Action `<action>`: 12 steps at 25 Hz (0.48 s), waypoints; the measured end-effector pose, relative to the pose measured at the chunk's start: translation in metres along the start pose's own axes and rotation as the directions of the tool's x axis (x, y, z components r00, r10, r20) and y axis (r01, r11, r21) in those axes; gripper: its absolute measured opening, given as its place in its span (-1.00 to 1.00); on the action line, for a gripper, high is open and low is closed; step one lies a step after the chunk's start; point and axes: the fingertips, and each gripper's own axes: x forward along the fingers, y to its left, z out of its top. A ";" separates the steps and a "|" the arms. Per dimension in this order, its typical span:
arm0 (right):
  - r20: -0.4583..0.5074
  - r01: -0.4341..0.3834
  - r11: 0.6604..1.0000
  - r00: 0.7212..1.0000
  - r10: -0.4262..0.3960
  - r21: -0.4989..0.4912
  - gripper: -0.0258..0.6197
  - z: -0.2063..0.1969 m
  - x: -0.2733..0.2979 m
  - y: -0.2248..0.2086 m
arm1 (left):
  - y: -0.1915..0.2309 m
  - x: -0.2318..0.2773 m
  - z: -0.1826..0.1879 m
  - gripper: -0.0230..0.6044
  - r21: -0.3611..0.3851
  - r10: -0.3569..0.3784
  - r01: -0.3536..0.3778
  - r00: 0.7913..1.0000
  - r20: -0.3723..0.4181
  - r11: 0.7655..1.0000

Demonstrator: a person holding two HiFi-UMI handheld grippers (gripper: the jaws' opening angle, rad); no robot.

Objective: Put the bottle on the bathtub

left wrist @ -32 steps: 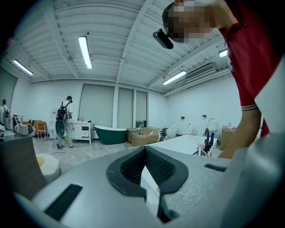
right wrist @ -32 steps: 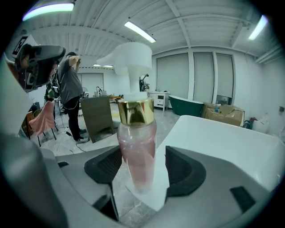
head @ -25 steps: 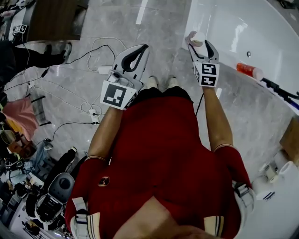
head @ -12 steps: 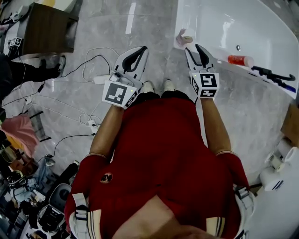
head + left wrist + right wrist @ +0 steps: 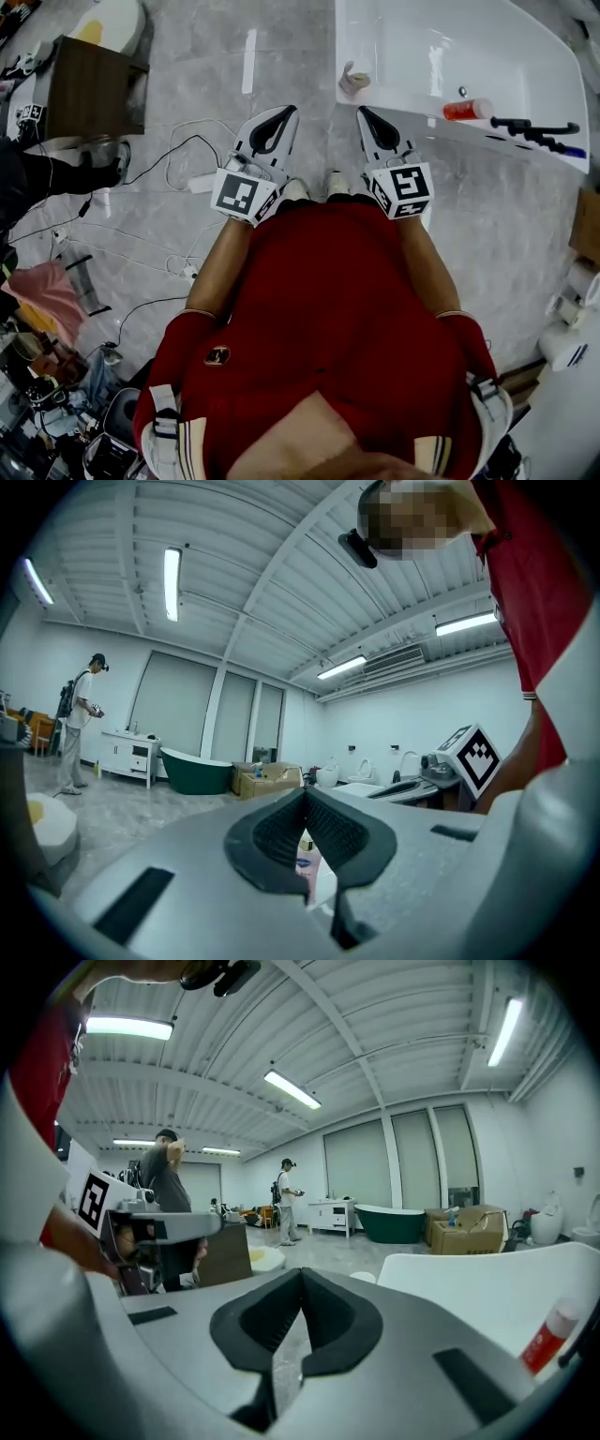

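Observation:
A small pale bottle (image 5: 353,80) stands on the corner rim of the white bathtub (image 5: 412,37), apart from both grippers. My right gripper (image 5: 362,111) hovers just below the bottle and short of the rim. Its jaws have just been closing and now stand shut with nothing between them; in the right gripper view (image 5: 302,1272) the tips meet. My left gripper (image 5: 284,111) is level beside it over the floor, shut and empty (image 5: 305,792). Through the gap under its tips a piece of the bottle (image 5: 306,860) shows.
A red tube (image 5: 466,110) and a black shower handle (image 5: 534,127) lie on the tub's near rim. A wooden cabinet (image 5: 94,61) stands at the far left, with cables (image 5: 178,141) across the floor. People stand far off in both gripper views.
The right gripper let go of the bottle, drew back from the tub rim and closed. The bottle stays on the rim. The left gripper barely shifted.

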 end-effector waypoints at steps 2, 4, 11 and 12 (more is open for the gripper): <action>0.000 -0.021 1.000 1.000 0.021 0.022 -0.92 0.003 -0.005 0.009 | -0.004 -0.002 0.000 -0.91 -0.004 -0.010 0.010 1.000 0.001 1.000; 0.004 -0.031 0.999 1.000 0.031 0.038 -0.92 0.006 -0.010 0.016 | -0.007 -0.004 -0.001 -0.91 -0.011 -0.020 0.020 1.000 0.000 1.000; -0.008 -0.016 0.999 1.000 0.016 0.048 -0.92 0.001 -0.027 0.021 | -0.016 -0.002 -0.004 -0.91 -0.025 -0.060 0.060 0.998 0.002 0.998; -0.011 -0.011 0.999 1.000 0.011 0.047 -0.92 0.000 -0.029 0.021 | -0.017 -0.002 -0.004 -0.91 -0.027 -0.063 0.063 0.998 0.001 0.998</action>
